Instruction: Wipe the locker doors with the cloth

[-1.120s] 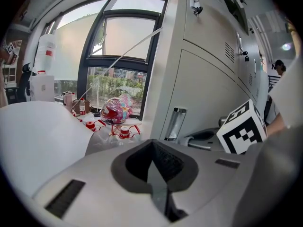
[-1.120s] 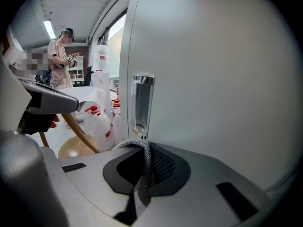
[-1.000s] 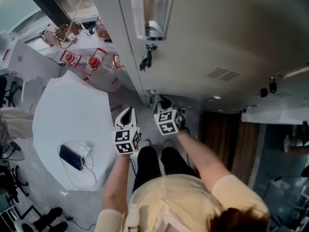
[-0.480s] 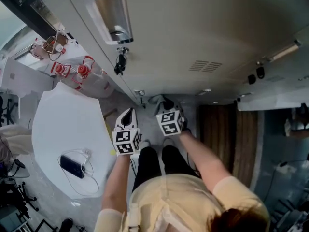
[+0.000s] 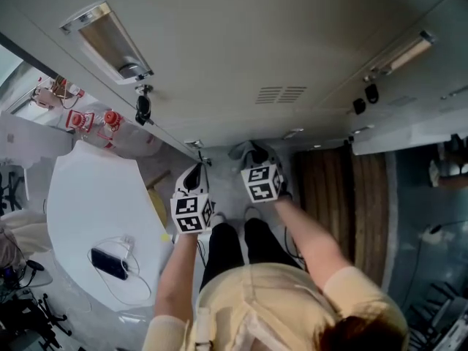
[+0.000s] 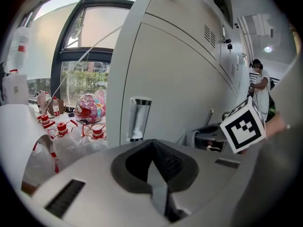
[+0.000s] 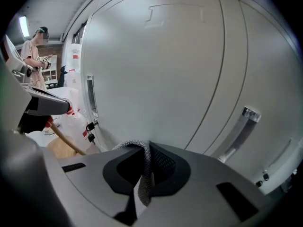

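Observation:
Pale grey locker doors [image 5: 241, 50] fill the top of the head view, and one door with a recessed metal handle [image 6: 138, 118] shows in the left gripper view. My right gripper [image 5: 252, 156] is held up close to a door [image 7: 156, 74] and is shut on a grey woven cloth [image 7: 143, 174]; the cloth [image 5: 243, 151] bunches at its tip. My left gripper [image 5: 193, 175] is level with it to the left. Its jaws [image 6: 154, 167] are shut with nothing in them. The right gripper's marker cube [image 6: 244, 125] shows at the right of the left gripper view.
A white round table [image 5: 95, 189] stands to my left with a dark phone and cable [image 5: 110, 263] on it. Red-capped plastic bottles [image 5: 110, 119] sit beside the lockers. A padlock [image 5: 142, 108] hangs from a door. Another person [image 6: 258, 82] stands further along the lockers.
The head view has swung, so the lockers, table and bottles have slid left and down. Both grippers stay at about the same spot, the right still shut on the cloth.

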The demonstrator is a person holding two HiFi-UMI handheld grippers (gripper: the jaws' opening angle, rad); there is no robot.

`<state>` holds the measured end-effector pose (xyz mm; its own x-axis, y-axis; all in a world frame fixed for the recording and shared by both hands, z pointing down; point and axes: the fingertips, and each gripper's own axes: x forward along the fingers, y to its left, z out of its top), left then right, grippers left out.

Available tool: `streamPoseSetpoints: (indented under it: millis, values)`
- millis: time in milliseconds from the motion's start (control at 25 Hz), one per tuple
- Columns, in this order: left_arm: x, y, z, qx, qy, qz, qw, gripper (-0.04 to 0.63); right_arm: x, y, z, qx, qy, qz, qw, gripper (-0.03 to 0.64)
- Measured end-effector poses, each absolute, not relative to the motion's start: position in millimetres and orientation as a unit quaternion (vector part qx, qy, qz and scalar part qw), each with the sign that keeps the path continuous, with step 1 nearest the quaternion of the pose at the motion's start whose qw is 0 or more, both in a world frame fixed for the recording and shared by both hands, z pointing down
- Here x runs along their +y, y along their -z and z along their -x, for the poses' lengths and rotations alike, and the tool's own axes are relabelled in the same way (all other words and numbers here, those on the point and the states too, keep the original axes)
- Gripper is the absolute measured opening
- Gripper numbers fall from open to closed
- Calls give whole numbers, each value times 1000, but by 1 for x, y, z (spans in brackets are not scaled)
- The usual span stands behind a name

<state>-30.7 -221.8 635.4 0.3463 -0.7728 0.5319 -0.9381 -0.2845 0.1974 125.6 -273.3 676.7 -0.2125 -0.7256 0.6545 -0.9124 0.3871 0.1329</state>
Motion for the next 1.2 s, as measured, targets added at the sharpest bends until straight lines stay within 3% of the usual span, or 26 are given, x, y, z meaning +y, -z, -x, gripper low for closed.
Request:
streamPoseSetpoints:
  millis: [600,1200]
  values:
    - [-234,-639,-12,-514,-177,-805,240,-12,-272,-675,-178,-738,-150,-569,331,5]
    - [-224,-628,3,-523,-180,-799,237,-12,-246,-635,-172,-748,-153,-582,280,5]
